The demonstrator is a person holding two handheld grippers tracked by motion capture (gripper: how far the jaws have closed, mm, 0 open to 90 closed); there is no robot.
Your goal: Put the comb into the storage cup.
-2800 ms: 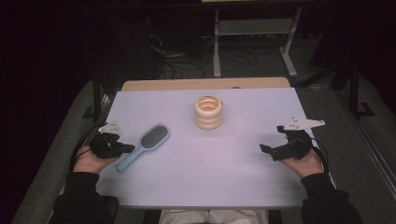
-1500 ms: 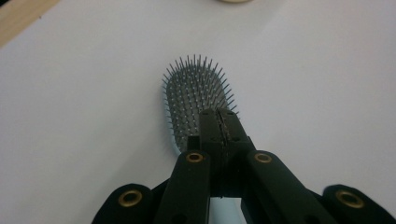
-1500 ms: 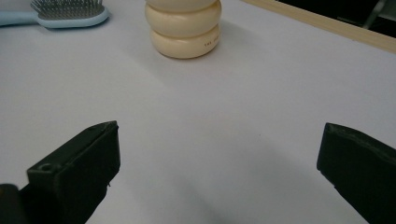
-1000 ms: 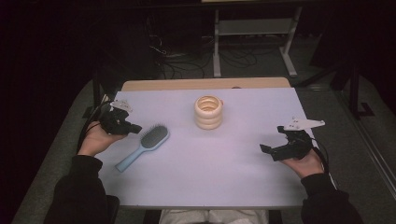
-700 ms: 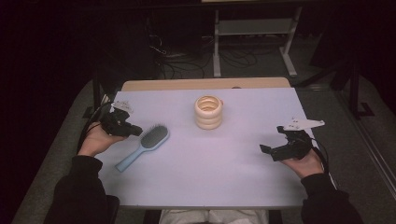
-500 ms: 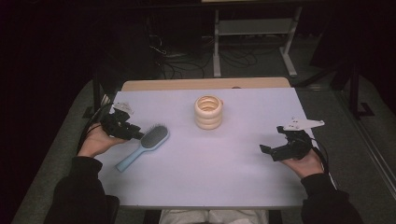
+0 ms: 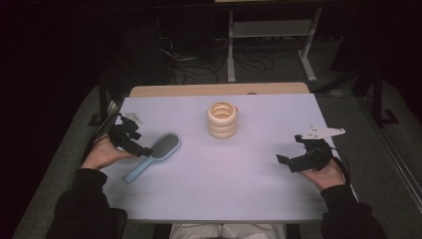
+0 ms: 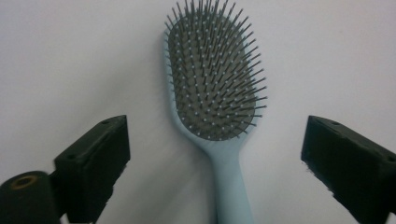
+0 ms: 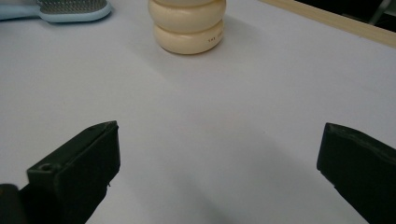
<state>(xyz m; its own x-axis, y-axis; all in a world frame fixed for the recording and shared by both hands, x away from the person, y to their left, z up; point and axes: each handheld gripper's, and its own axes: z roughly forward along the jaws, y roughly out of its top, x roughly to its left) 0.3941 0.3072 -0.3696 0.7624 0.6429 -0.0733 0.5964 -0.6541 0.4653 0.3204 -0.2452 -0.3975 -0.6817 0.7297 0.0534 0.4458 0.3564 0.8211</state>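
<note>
Light-blue plastic paddle hairbrush (image 7: 154,153) with dark grey bristles lies flat on the pale lilac table top (image 7: 239,189), on the left side of the table, bristles up. Its head points toward the far right and its handle runs back toward the near left edge.

Over the brush head's left edge hovers the left gripper (image 7: 142,149), held in the person's left hand (image 7: 102,154). Its jaws have just been opening and now stand wide apart. In the left gripper view the brush (image 8: 215,107) sits between the two black jaws with bare table on either side of it, and neither pad touches the handle or the head.

On the right side of the table, well apart from the brush, the right hand (image 7: 326,174) holds the right gripper (image 7: 286,162) just above the surface. Its jaws are spread wide too, with only table between them.

A cream-coloured stack of three rounded rings (image 7: 222,119) stands upright toward the far middle of the table, between the two hands and clear of both. In the right gripper view it (image 9: 189,25) stands ahead of the jaws, with the brush head (image 9: 74,8) lying to its left.
</note>
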